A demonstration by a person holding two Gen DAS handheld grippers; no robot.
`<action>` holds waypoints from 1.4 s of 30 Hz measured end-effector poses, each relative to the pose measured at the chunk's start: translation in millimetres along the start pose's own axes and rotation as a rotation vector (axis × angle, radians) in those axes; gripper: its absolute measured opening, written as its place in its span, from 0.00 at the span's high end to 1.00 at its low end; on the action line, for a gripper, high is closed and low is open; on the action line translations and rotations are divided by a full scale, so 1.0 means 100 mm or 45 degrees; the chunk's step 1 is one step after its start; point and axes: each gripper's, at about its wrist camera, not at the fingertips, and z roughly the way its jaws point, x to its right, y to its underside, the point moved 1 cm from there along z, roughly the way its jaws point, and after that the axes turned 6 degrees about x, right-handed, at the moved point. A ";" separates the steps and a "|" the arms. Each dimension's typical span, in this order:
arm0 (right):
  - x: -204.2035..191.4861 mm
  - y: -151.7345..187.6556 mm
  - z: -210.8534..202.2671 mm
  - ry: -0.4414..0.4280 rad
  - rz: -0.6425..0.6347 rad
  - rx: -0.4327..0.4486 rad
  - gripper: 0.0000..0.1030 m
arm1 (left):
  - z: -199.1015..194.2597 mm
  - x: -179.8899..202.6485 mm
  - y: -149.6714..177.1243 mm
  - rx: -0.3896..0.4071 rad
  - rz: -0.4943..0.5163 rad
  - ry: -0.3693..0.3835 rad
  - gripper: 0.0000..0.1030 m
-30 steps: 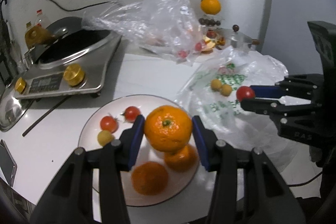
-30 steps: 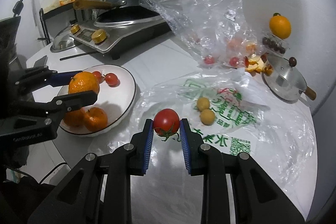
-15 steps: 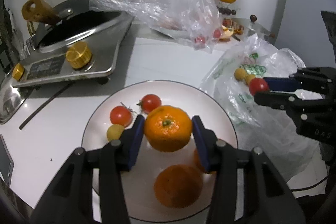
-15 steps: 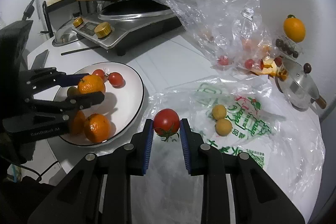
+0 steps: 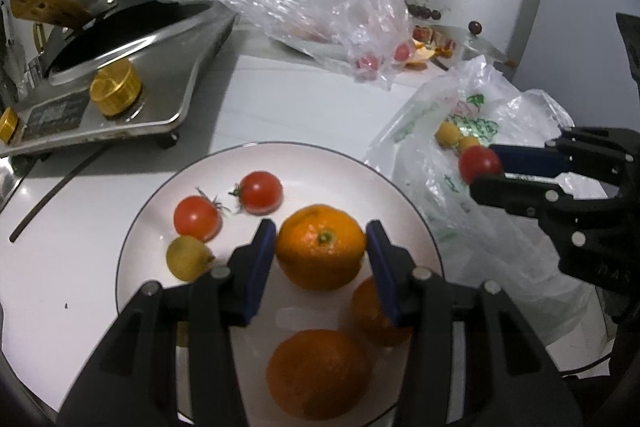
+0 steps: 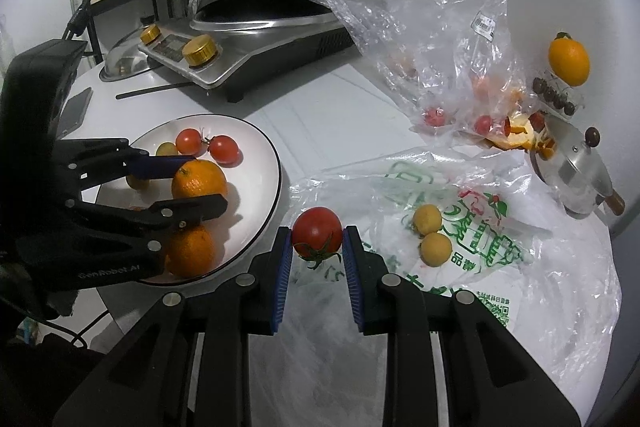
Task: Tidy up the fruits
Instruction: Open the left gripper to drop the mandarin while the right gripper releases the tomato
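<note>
My left gripper [image 5: 321,247] is shut on an orange [image 5: 320,251] and holds it low over the white plate [image 5: 320,163]. The plate carries two cherry tomatoes [image 5: 261,191], a small yellow fruit [image 5: 186,257] and two more oranges [image 5: 318,373]. My right gripper [image 6: 316,247] is shut on a red tomato [image 6: 317,231] and holds it above the printed plastic bag [image 6: 480,239], just right of the plate [image 6: 264,227]. Two small yellow fruits [image 6: 427,219] lie on that bag. The left gripper [image 6: 204,187] with its orange [image 6: 199,179] also shows in the right wrist view.
An induction cooker with a wok [image 6: 256,27] stands at the back left. A crumpled clear bag [image 6: 440,27] holds small tomatoes at the back. An orange fruit [image 6: 569,57] and a steel pot lid [image 6: 576,175] sit at the right. A black stick [image 5: 52,191] lies beside the plate.
My left gripper has lowered with the orange toward the plate and moved forward over it. My right gripper has carried the tomato closer to the plate's edge.
</note>
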 end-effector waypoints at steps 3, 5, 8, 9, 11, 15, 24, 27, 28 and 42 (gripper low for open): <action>-0.02 -0.01 0.00 0.003 -0.008 -0.003 0.73 | -0.02 -0.01 -0.01 0.016 -0.008 0.007 0.50; -0.03 -0.02 0.00 0.003 -0.013 -0.004 0.73 | -0.05 -0.02 -0.02 0.027 -0.010 0.011 0.50; -0.06 -0.06 0.01 0.001 -0.019 0.002 0.73 | -0.13 -0.04 -0.03 0.051 -0.013 0.010 0.50; -0.08 -0.07 0.01 -0.001 -0.023 0.004 0.73 | -0.17 -0.06 -0.04 0.065 -0.016 0.008 0.49; -0.13 -0.11 0.02 -0.008 -0.032 0.008 0.73 | -0.24 -0.11 -0.05 0.088 -0.028 0.003 0.48; -0.25 -0.15 0.06 -0.029 -0.054 0.003 0.73 | -0.35 -0.23 -0.04 0.124 -0.056 -0.011 0.48; -0.46 -0.19 0.21 -0.060 -0.054 -0.025 0.73 | -0.52 -0.45 0.08 0.142 -0.084 -0.038 0.48; -0.52 -0.18 0.27 -0.067 -0.061 -0.047 0.73 | -0.58 -0.53 0.13 0.150 -0.109 -0.050 0.48; -0.55 -0.18 0.28 -0.065 -0.067 -0.053 0.73 | -0.60 -0.56 0.15 0.152 -0.119 -0.052 0.48; -0.60 -0.16 0.27 -0.016 -0.035 -0.077 0.63 | -0.79 -0.62 0.25 0.186 -0.135 -0.069 0.48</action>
